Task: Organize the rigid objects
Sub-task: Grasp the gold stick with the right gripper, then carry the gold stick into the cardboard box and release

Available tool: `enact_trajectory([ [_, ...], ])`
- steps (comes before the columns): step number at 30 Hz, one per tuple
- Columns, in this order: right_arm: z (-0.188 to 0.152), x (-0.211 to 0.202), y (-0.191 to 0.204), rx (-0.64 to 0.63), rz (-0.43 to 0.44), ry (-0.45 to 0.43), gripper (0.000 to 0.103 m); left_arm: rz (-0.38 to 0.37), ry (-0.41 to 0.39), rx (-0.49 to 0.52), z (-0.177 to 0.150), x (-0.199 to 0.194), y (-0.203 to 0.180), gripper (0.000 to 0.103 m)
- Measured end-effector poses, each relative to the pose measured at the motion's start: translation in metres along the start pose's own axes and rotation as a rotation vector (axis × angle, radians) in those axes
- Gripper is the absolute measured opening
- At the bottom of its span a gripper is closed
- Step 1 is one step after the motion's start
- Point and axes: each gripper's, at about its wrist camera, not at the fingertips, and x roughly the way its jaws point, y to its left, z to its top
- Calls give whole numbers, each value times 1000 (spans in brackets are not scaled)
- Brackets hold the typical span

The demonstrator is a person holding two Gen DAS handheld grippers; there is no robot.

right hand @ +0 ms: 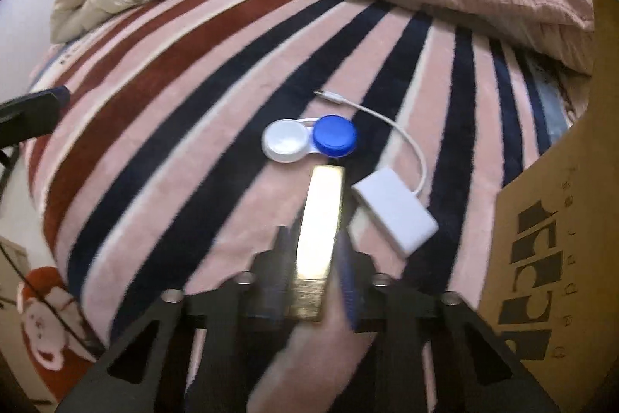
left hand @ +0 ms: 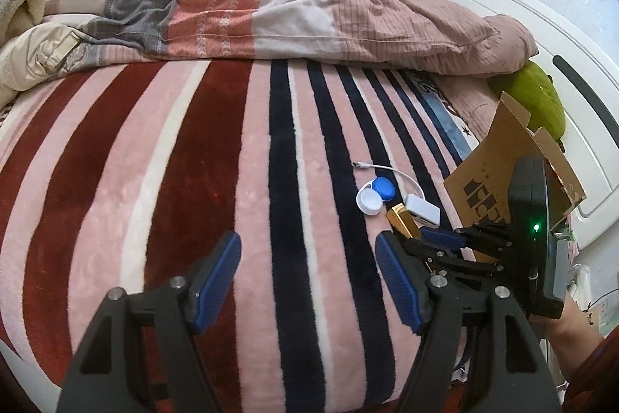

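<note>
A shiny gold bar-shaped box (right hand: 319, 231) lies between the fingers of my right gripper (right hand: 311, 242), which is shut on it low over the striped blanket. The gold box also shows in the left wrist view (left hand: 402, 219), with the right gripper (left hand: 437, 239) around it. Just beyond it lie a contact lens case (right hand: 309, 140) with one white and one blue lid, and a white adapter (right hand: 396, 213) with a short cable. My left gripper (left hand: 309, 281) is open and empty over the blanket, to the left of these things.
A cardboard box (right hand: 553, 219) stands at the right, close to the adapter; it also shows in the left wrist view (left hand: 499, 165). A rumpled duvet (left hand: 232, 6) lies across the far side of the bed. A green cushion (left hand: 537, 95) and a white headboard (left hand: 541, 26) are at the right.
</note>
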Motion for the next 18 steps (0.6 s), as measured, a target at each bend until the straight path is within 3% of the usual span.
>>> enact_trajectory([
  [5, 2, -8, 2, -29, 33, -14, 14, -5, -4, 22, 5, -6, -15, 69],
  [10, 9, -41, 9, -78, 150, -85, 14, -29, -23, 40, 12, -18, -33, 69],
  [18, 21, -123, 11, -201, 289, -276, 13, -209, -83, 92, 42, -41, -88, 65],
])
